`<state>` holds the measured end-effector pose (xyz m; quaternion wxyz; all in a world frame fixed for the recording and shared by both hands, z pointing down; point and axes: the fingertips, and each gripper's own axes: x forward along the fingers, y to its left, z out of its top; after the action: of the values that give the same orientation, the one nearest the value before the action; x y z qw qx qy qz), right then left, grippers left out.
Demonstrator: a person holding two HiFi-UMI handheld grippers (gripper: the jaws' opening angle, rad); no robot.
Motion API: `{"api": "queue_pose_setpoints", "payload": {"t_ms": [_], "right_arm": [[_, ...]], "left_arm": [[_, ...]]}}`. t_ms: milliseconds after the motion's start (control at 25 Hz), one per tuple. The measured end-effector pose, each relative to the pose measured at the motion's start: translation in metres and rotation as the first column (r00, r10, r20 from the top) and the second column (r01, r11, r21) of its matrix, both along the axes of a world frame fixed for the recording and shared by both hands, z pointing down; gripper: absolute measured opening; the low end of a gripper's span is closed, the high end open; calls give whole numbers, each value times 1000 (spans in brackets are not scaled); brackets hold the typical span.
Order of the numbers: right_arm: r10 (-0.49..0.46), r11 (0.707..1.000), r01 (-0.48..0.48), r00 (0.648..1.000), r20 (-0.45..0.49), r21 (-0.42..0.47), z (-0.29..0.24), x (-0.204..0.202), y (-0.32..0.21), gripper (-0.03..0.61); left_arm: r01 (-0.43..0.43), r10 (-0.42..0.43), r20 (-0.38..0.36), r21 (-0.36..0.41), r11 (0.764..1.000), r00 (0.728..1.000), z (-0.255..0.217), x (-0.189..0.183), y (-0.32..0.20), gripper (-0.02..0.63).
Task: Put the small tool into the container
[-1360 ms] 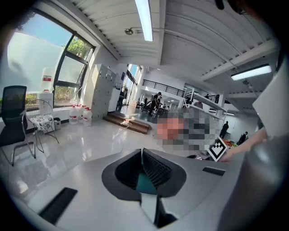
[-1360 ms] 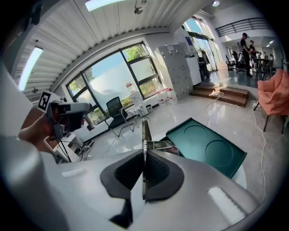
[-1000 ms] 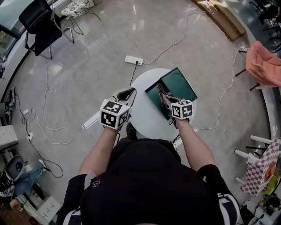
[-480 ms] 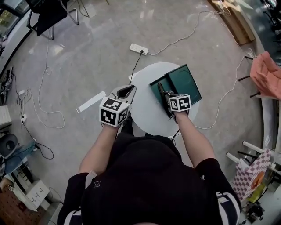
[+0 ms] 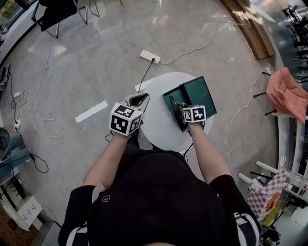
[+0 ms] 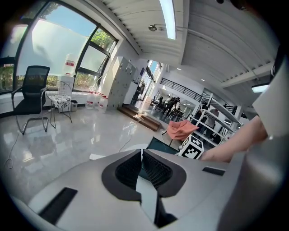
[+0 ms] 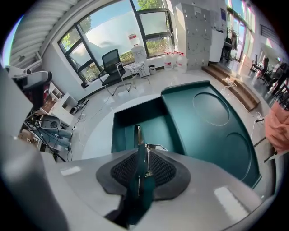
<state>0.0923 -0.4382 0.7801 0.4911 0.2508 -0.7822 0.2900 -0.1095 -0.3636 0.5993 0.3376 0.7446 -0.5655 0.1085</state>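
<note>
An open dark green container [image 5: 179, 106] lies on the round white table [image 5: 156, 127], its lid [image 5: 196, 94] folded out flat to the right. My right gripper [image 5: 180, 109] hovers over the container's box half and is shut on the small tool. In the right gripper view the tool [image 7: 138, 140] is a thin dark blade standing up from between the jaws of my right gripper [image 7: 142, 157], above the box's floor [image 7: 156, 126]. My left gripper [image 5: 138, 100] hangs at the table's left edge; in its own view the left gripper [image 6: 141, 163] is shut with nothing held.
A white power strip [image 5: 148, 56] and long cables lie on the floor beyond the table. A white strip [image 5: 91, 111] lies on the floor at left. An orange cloth [image 5: 285, 93] hangs over a chair at right. A black chair [image 5: 57, 10] stands far left.
The head view has drifted and the table sits a little differently in it. Both grippers keep about the same places relative to the table and container.
</note>
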Motion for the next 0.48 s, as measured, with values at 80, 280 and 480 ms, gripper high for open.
{"api": "queue_pose_setpoints", "payload": {"t_ms": [80, 280, 480], "right_arm": [[21, 1000, -21, 1000, -4, 16, -5, 7, -5, 95], [84, 995, -84, 996, 9, 54, -22, 22, -13, 96], [141, 982, -148, 988, 64, 121, -51, 26, -23, 95]], "left_arm": [[-2, 2, -4, 4, 1000, 1000, -1, -2, 0, 18], [-29, 30, -5, 28, 999, 1000, -10, -3, -3, 18], [-97, 97, 13, 67, 993, 995, -26, 1, -12, 18]]}}
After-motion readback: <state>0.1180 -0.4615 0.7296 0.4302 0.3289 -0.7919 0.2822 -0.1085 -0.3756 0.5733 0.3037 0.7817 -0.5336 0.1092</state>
